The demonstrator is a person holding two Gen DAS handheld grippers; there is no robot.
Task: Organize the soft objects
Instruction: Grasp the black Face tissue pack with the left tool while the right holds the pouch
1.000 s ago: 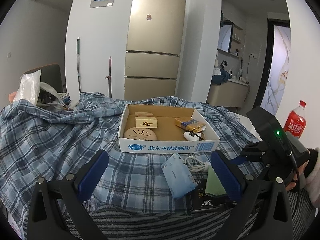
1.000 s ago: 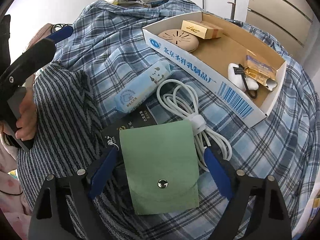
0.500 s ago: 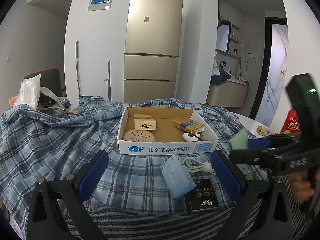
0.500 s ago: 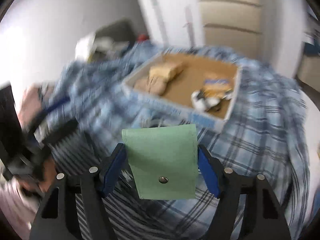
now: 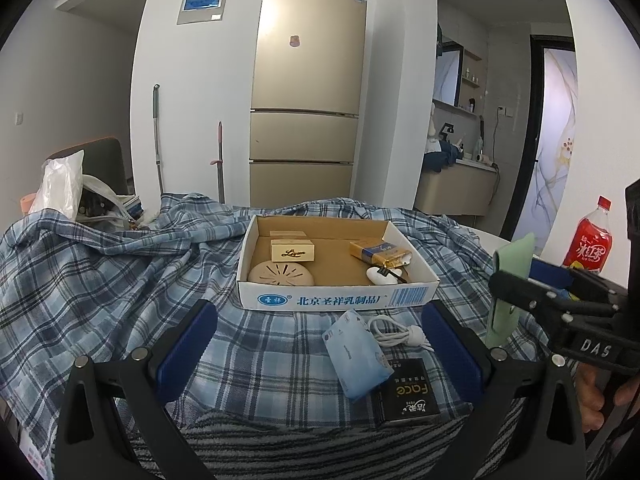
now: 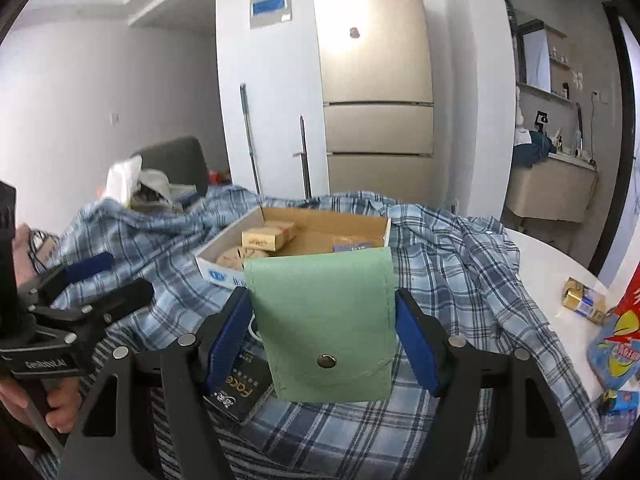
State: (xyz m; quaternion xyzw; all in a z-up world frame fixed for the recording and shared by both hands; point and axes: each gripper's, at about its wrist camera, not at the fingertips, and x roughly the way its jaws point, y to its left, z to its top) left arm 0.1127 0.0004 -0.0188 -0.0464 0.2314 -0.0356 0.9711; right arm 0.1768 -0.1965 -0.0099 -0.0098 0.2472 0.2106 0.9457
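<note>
Nearest the lens, right gripper (image 6: 324, 344) is clamping a green snap pouch (image 6: 322, 320) aloft | left gripper (image 5: 316, 352) is hovering agape, empty | beyond, cardboard tray (image 5: 340, 300) is waiting; next: carrying pouch across, releasing inside.

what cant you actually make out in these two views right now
- Green pouch, right wrist view: its contents, since the snapped flap is shut.
- Cardboard box, right wrist view: the near part of its inside, behind the pouch.
- Black packet, left wrist view: small print too tiny.
- Left gripper: empty, fingertips apart; its handle is out of frame.
</note>
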